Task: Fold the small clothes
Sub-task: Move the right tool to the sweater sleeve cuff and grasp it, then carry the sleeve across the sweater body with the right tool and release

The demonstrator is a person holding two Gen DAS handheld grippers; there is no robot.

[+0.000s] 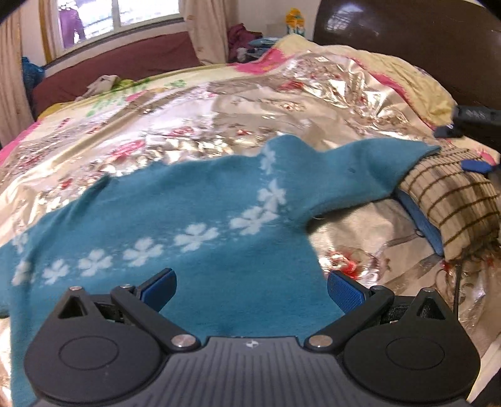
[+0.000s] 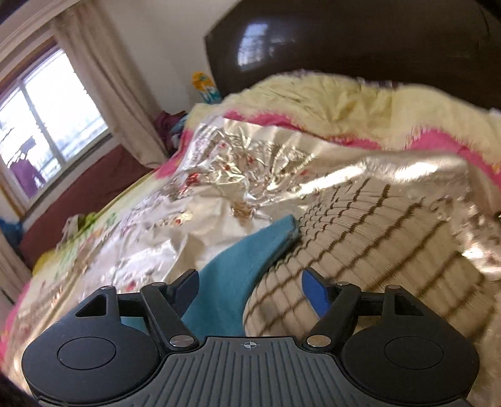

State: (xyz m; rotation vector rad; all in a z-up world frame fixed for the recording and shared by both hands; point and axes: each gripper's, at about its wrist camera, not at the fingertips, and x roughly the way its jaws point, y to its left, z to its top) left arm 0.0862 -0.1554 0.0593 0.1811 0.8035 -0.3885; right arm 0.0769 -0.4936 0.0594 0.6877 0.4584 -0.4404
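Observation:
A small teal sweater (image 1: 175,219) with a row of white clover flowers lies spread on the shiny floral bedspread (image 1: 194,106). One sleeve (image 1: 375,166) reaches right onto a beige garment with brown grid stripes (image 1: 451,200). My left gripper (image 1: 250,292) is open and empty, just above the sweater's near body. My right gripper (image 2: 250,289) is open and empty, over the teal sleeve (image 2: 238,275) and the beige striped garment (image 2: 369,250). The right gripper also shows in the left wrist view (image 1: 469,122), at the far right edge.
A cream and pink quilt (image 2: 328,103) is bunched against the dark headboard (image 2: 344,37). A maroon bench (image 1: 119,62) and a window (image 1: 103,18) lie beyond the bed. Small clothes (image 1: 103,83) lie at the bed's far edge.

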